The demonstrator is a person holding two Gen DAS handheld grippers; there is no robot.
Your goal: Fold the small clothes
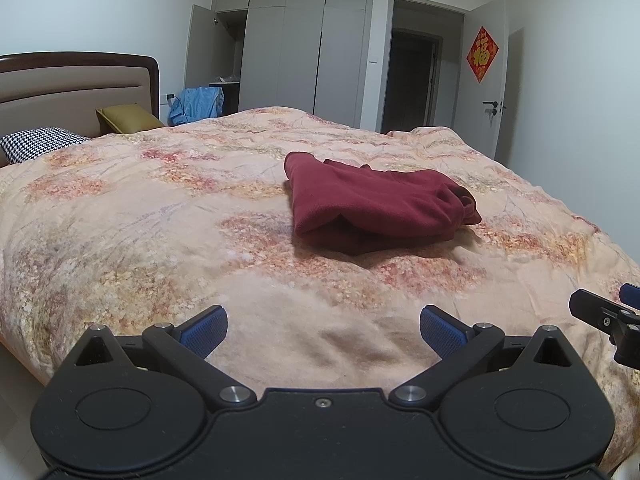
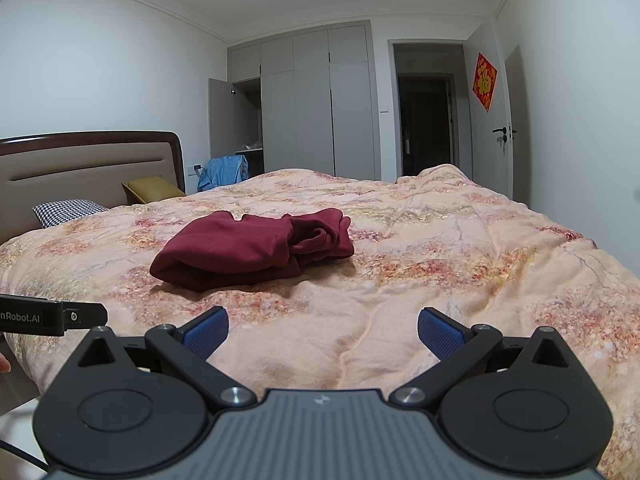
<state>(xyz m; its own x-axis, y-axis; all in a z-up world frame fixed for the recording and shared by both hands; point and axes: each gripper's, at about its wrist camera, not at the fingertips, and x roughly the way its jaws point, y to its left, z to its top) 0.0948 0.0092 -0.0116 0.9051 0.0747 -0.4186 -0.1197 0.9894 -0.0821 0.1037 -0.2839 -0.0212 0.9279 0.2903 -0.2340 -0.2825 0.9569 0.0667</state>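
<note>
A dark red garment (image 1: 372, 204) lies folded into a compact bundle on the floral bed cover (image 1: 160, 220). In the right wrist view the garment (image 2: 248, 248) is ahead and to the left. My left gripper (image 1: 323, 332) is open and empty, held over the near part of the bed, short of the garment. My right gripper (image 2: 323, 332) is open and empty too, also short of the garment. Part of the right gripper (image 1: 608, 316) shows at the right edge of the left wrist view.
A headboard (image 1: 72, 84), a houndstooth pillow (image 1: 40, 142) and a mustard pillow (image 1: 128, 118) are at the far left. A blue cloth (image 1: 196, 106) hangs beyond the bed. Grey wardrobes (image 1: 304, 48), one door open, and a doorway (image 1: 416, 80) stand at the back.
</note>
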